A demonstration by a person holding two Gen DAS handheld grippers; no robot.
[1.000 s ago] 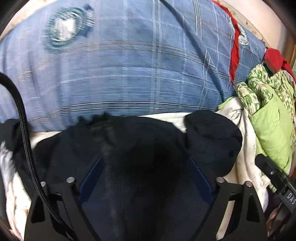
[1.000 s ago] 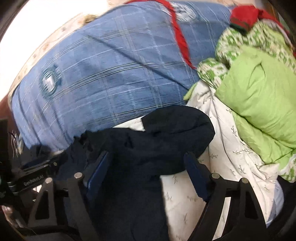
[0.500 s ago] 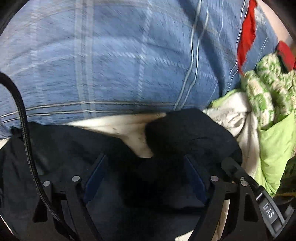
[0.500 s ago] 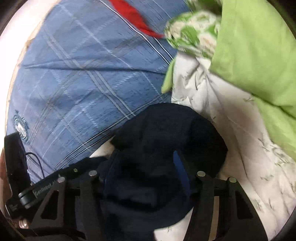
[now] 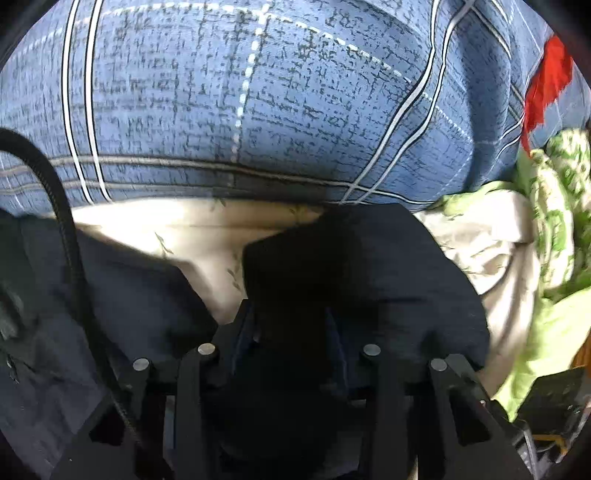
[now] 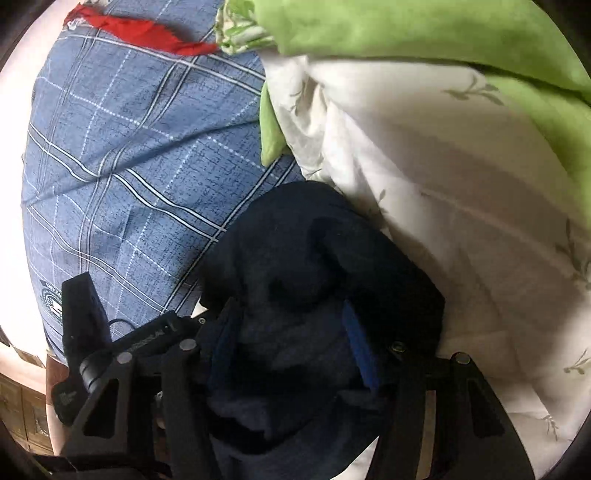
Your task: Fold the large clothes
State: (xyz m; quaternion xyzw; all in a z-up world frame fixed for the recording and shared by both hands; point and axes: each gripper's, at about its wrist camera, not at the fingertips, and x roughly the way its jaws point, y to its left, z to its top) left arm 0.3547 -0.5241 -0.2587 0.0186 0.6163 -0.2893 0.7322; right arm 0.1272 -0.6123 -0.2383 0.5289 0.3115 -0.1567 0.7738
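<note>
While its jaws are closing, the left claw (image 5: 291, 332) has a bunched fold of the dark navy garment (image 5: 354, 273) between its blue pads; whether they press yet I cannot tell. That garment lies on a white leaf-print sheet (image 5: 207, 236), with a blue plaid quilt (image 5: 258, 103) at 12 o'clock.

From the right wrist, the right claw (image 6: 291, 343) pinches the dark navy garment (image 6: 303, 258); a green blanket (image 6: 424, 29) lies at 1 o'clock.

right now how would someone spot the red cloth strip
Start at the big blue plaid fabric that fills the far side. Along its far edge, beside the bright green patterned bedding, lies the narrow red cloth strip, the only red thing among blue, green and white.
</note>
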